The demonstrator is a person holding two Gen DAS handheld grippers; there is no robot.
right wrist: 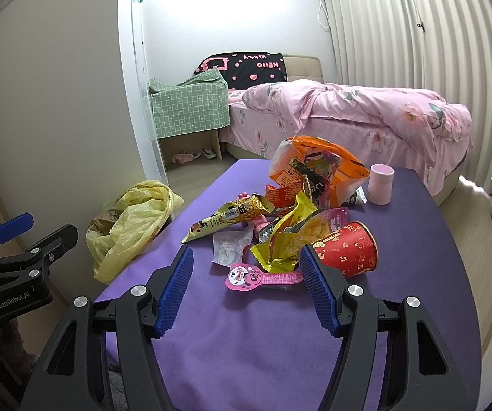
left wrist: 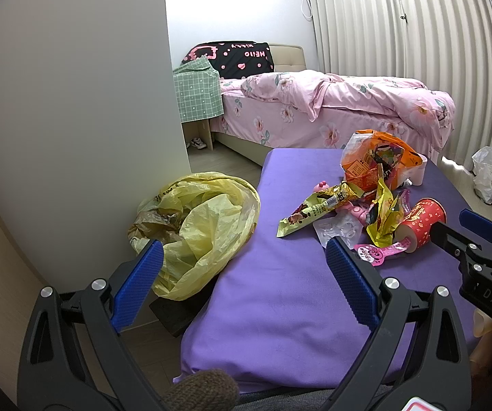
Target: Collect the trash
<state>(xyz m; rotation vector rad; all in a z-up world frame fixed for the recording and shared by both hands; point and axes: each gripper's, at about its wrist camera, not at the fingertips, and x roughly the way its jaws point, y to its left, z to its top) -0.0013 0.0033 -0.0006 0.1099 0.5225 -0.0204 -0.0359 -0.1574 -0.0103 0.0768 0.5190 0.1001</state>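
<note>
Yellow plastic bag (left wrist: 204, 229) slumped open beside the left edge of the purple surface (right wrist: 280, 335), brown crumpled paper visible inside. Heaped mid-surface: orange snack bag (right wrist: 314, 171), yellow wrappers (right wrist: 283, 239), red paper cup (right wrist: 352, 251) tipped on its side, pink strip wrapper (right wrist: 263, 279) nearest. Pink cylinder container (right wrist: 380, 185) upright behind the heap. Left tongs (left wrist: 246, 274) spread wide, empty, hovering between bag and pile. Right tongs (right wrist: 246, 274) spread too, empty, framing the pink wrapper.
</note>
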